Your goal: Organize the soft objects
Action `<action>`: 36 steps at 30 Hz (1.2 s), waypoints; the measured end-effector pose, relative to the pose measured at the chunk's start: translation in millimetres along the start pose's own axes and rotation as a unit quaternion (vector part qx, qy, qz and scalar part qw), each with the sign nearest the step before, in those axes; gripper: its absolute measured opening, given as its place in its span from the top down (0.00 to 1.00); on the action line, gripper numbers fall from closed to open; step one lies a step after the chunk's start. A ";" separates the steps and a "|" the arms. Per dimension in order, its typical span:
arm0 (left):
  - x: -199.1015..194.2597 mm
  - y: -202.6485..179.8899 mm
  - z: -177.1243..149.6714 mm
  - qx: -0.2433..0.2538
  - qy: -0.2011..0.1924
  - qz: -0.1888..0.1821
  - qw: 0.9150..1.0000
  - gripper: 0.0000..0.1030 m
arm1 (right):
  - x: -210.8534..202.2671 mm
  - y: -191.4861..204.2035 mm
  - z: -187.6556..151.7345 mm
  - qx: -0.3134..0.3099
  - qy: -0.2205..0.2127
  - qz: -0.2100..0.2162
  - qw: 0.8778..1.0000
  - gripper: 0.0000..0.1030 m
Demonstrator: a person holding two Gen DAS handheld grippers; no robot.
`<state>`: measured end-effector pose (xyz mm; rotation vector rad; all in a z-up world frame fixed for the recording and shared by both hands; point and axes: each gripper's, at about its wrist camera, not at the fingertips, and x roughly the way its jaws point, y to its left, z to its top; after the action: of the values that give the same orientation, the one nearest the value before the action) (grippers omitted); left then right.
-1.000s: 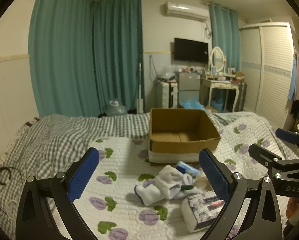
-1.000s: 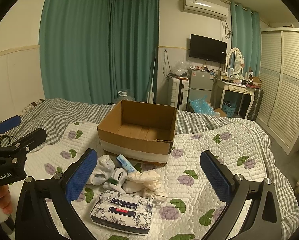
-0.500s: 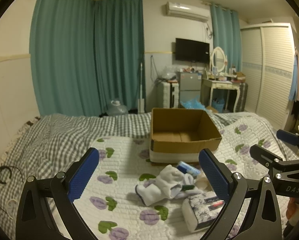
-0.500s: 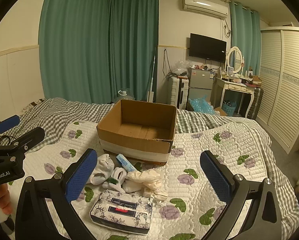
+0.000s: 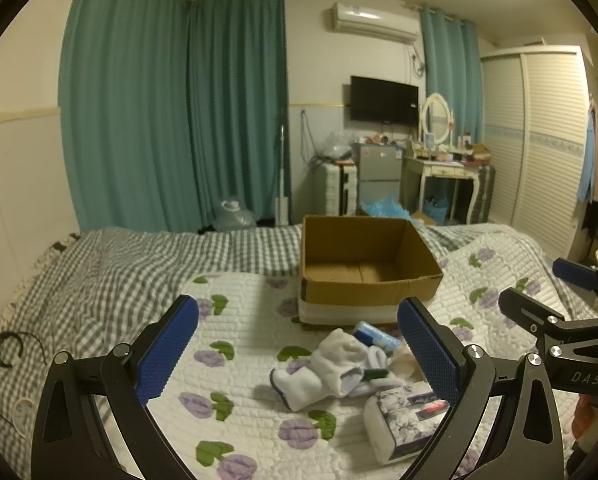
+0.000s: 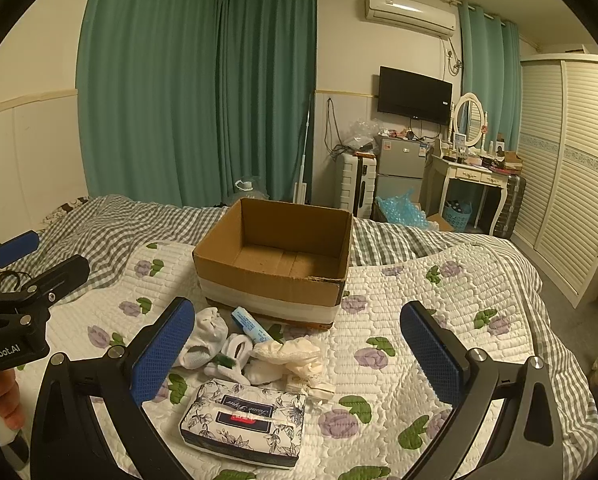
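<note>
Both grippers are held above the bed with jaws spread wide, nothing between them.

White socks point(image 6: 207, 338), a cream cloth point(image 6: 295, 356) and a tissue pack point(image 6: 245, 420) are piled on the quilt point(image 6: 399, 312), just near of the open cardboard box point(image 6: 275, 256). The left gripper point(image 5: 299, 356) partly hides the pack; the right gripper point(image 6: 295, 354) partly hides a sock.

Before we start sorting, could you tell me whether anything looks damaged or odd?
The cardboard box has a torn, ragged front rim near its right corner. The socks lie jumbled beside the tissue pack.
</note>
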<state>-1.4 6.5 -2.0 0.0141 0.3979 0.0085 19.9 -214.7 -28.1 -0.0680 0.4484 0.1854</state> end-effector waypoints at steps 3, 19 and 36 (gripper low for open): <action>-0.3 -0.2 -0.6 0.000 0.000 0.000 1.000 0.02 | 0.0 -0.1 0.0 0.000 0.000 0.000 1.000 0.00; -3.9 -2.0 -0.2 0.002 0.001 0.003 1.000 0.02 | 0.1 -0.1 0.7 0.001 0.000 0.001 1.000 0.00; 3.7 25.2 -63.8 0.000 0.086 0.020 0.996 0.02 | 4.9 32.3 -23.4 -0.051 0.056 0.008 0.997 0.00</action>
<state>-22.8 32.5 -61.9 0.0212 0.5689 0.0492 8.1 -184.8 -52.1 -0.1751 0.5521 0.2210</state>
